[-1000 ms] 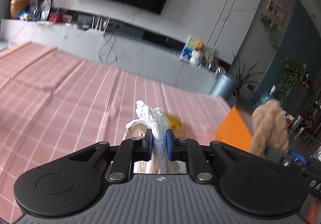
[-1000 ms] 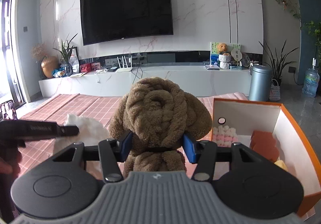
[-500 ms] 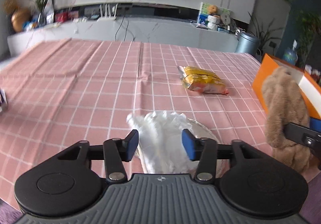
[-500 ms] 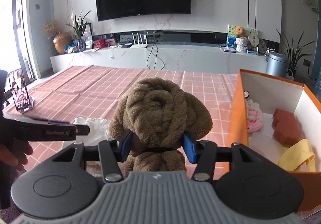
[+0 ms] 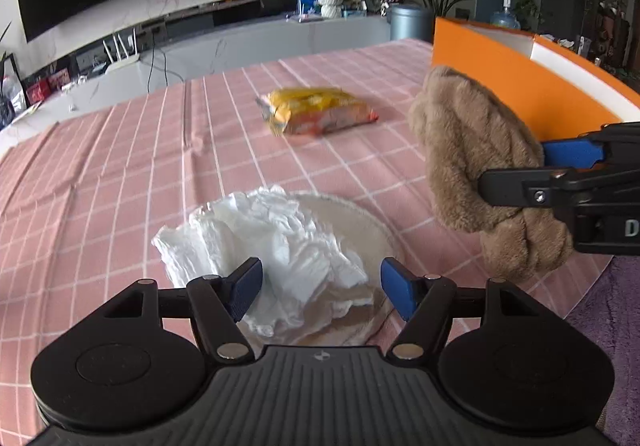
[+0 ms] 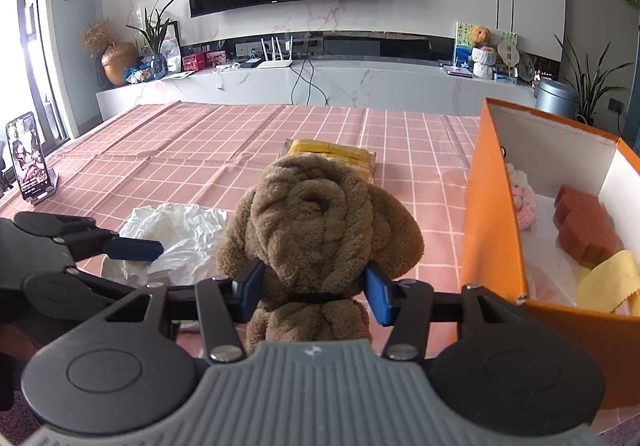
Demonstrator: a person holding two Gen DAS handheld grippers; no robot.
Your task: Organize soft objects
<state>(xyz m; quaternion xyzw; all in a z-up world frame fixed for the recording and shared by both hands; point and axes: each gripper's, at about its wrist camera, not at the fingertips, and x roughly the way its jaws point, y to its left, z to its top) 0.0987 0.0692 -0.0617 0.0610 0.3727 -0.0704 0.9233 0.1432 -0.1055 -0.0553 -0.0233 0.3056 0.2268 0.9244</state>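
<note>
Pink checked tablecloth lies under spread left tool; right tool grips brown plush.

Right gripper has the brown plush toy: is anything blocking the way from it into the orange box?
Only the box's own wall. The right gripper holds the brown plush toy just left of the orange box, whose near wall rises between them. The top is open; the things inside leave bare floor.
</note>
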